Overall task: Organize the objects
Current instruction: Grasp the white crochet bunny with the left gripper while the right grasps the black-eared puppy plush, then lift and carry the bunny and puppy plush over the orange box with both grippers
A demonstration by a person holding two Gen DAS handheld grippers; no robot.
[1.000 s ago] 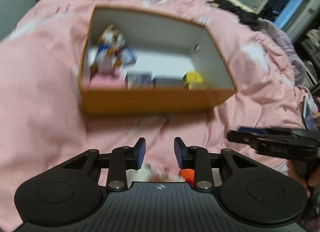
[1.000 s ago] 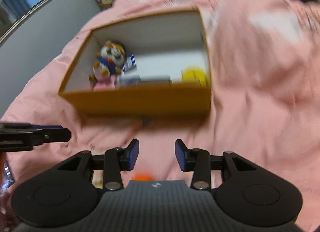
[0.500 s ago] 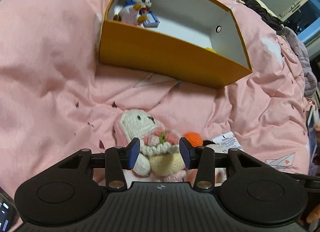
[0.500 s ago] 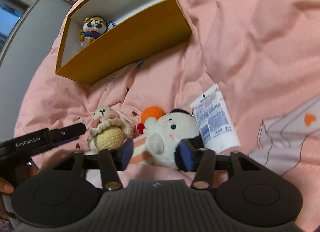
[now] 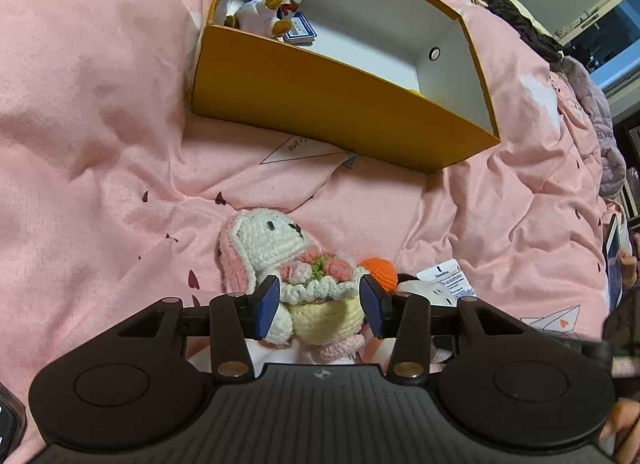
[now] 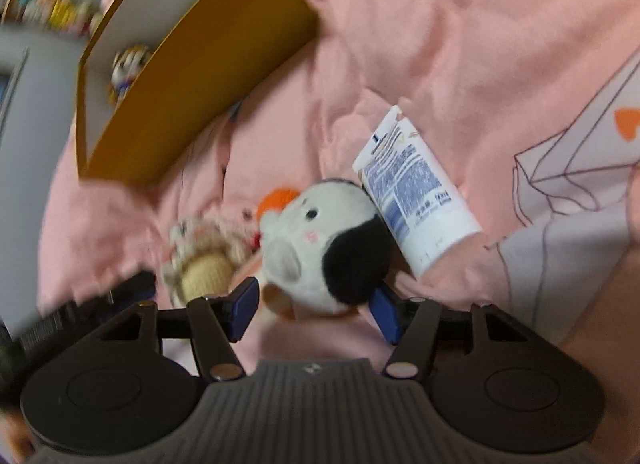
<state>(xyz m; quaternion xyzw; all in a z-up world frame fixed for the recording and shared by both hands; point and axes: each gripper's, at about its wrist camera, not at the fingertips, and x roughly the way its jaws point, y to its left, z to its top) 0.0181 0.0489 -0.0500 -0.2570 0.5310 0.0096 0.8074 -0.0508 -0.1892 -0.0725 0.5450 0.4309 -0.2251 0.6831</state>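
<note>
while opening, left gripper (image 5: 319,306) spread astride cream and pink crocheted bunny (image 5: 288,260) on bed, body lengthwise ahead; right gripper (image 6: 316,310) likewise opening, astride white and black plush toy (image 6: 324,248).

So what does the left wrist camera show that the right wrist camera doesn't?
Only the left view shows the box's white floor with a blue card.

Only the right view shows the whole white tube and the black-and-white plush's face.

Both show the orange box, the crochet bunny, and the pink bedding.
</note>
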